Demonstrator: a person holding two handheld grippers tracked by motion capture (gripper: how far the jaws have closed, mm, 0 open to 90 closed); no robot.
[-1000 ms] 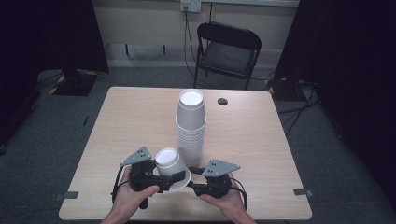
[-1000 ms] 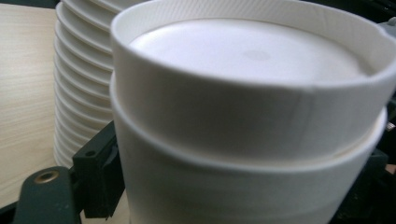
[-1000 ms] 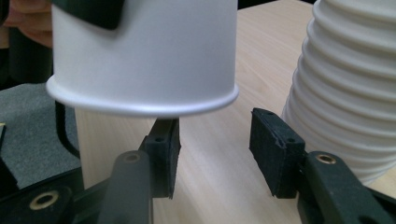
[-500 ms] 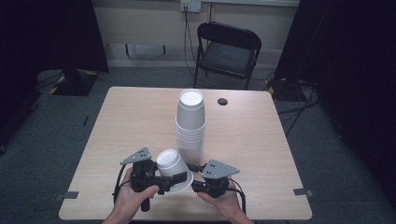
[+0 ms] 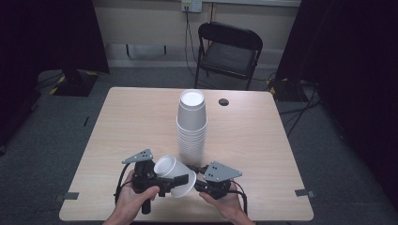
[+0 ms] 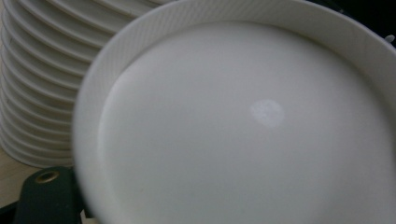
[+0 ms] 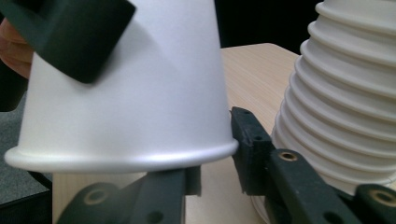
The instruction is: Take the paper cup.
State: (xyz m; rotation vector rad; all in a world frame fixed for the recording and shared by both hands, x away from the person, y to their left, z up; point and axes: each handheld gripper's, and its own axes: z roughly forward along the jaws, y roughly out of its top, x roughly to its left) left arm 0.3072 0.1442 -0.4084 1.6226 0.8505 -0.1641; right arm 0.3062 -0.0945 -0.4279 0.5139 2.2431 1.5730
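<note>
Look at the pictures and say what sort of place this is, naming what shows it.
Probably a recording studio or lab room: black curtains, a folding chair by a wall socket, cables on grey carpet, and one table.

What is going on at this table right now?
A person holds a gripper in each hand at the near edge of the table. The left gripper grips a single white cup, tilted, bottom up. The right gripper has its jaws at the cup's rim. A tall stack of upturned cups stands just behind.

cup (image 6: 243, 126) hides left tool's jaws
</note>
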